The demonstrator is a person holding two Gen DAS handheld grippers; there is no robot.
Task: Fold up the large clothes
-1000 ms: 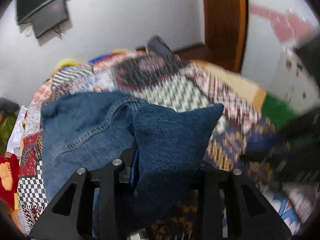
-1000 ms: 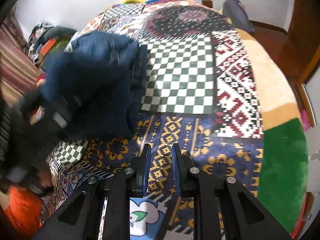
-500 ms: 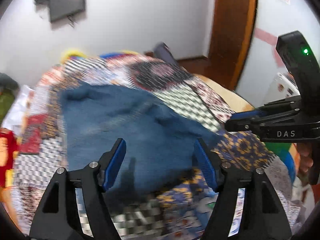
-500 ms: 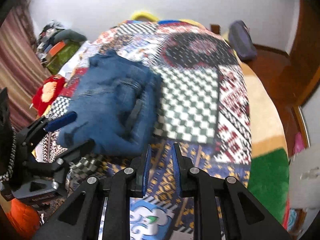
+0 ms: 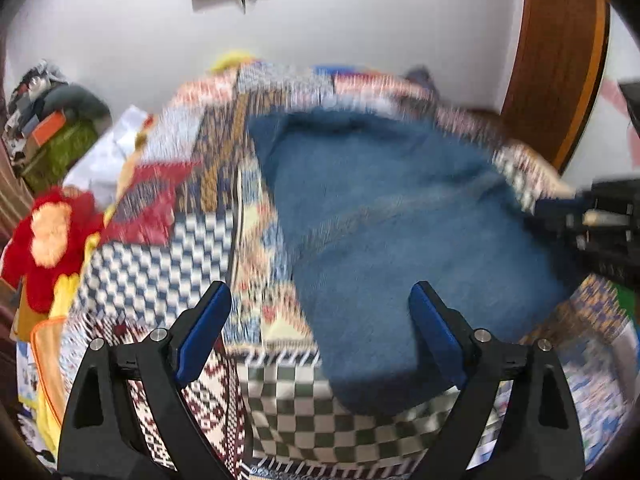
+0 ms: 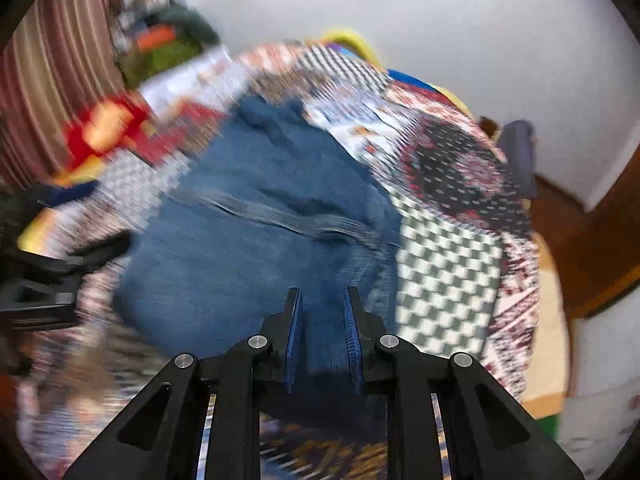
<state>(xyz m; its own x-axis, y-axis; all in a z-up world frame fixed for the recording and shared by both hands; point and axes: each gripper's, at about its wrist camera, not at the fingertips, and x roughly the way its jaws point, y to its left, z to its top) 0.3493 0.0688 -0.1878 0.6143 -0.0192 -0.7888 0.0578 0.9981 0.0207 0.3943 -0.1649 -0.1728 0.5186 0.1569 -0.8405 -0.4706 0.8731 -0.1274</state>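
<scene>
Folded blue jeans (image 5: 392, 232) lie on a patchwork bedspread (image 5: 160, 264); they also show in the right wrist view (image 6: 256, 240). My left gripper (image 5: 320, 312) is open wide and empty, above the near end of the jeans. My right gripper (image 6: 322, 320) has its jaws a narrow gap apart, empty, over the near edge of the jeans. The right gripper shows at the right edge of the left wrist view (image 5: 592, 220). Both views are motion-blurred.
A red and yellow plush toy (image 5: 52, 236) lies at the bed's left side. Piled clothes and boxes (image 5: 52, 120) stand by the far wall. A wooden door (image 5: 560, 60) is at the right, a striped curtain (image 6: 44, 92) at the left.
My left gripper let go of the jeans and opened wide; the jeans now lie flat. Both grippers swung over the jeans. The right jaws have parted slightly.
</scene>
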